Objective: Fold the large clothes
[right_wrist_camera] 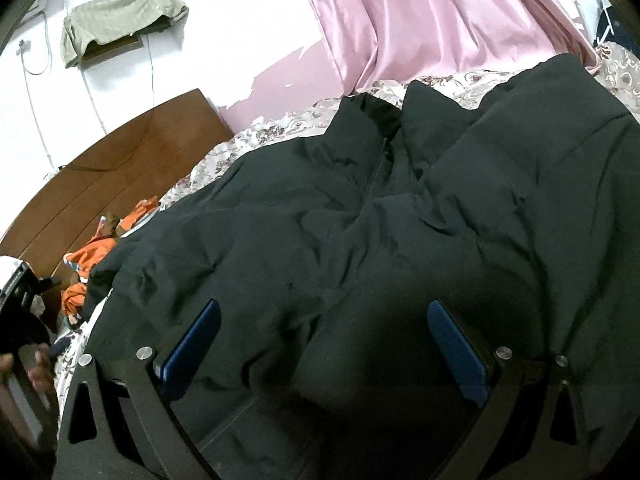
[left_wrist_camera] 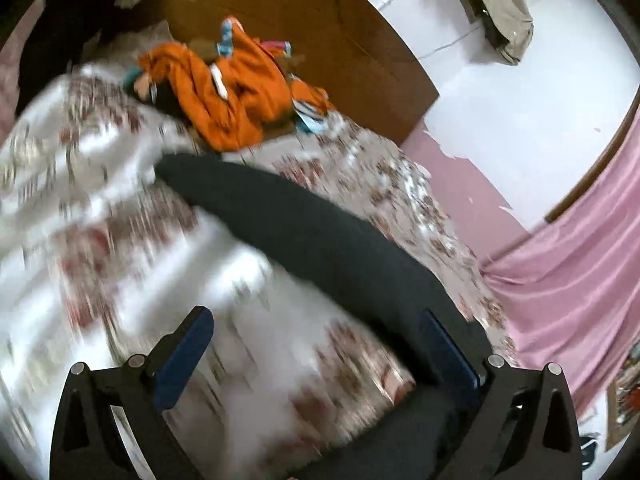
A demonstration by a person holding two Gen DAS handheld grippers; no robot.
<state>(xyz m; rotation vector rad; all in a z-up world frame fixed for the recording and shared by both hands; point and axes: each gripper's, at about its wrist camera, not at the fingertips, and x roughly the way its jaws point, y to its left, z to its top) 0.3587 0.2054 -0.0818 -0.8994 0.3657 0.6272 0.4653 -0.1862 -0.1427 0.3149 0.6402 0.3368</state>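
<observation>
A large black padded jacket (right_wrist_camera: pixel 360 220) lies spread front-up on the floral bed sheet (right_wrist_camera: pixel 224 156), zipper and collar toward the curtain. My right gripper (right_wrist_camera: pixel 324 316) hovers open just above its lower body, holding nothing. In the left wrist view, one black sleeve (left_wrist_camera: pixel 304 232) stretches across the floral sheet (left_wrist_camera: pixel 100 200). My left gripper (left_wrist_camera: pixel 316 324) is open and empty, with the sleeve passing by its right finger (left_wrist_camera: pixel 448 348). The left view is blurred by motion.
An orange garment (left_wrist_camera: pixel 236 88) lies crumpled near the wooden headboard (left_wrist_camera: pixel 320 32), also seen in the right wrist view (right_wrist_camera: pixel 80 260). A pink curtain (right_wrist_camera: pixel 432 20) hangs beyond the bed. A beige cloth (right_wrist_camera: pixel 120 20) drapes over a wall shelf.
</observation>
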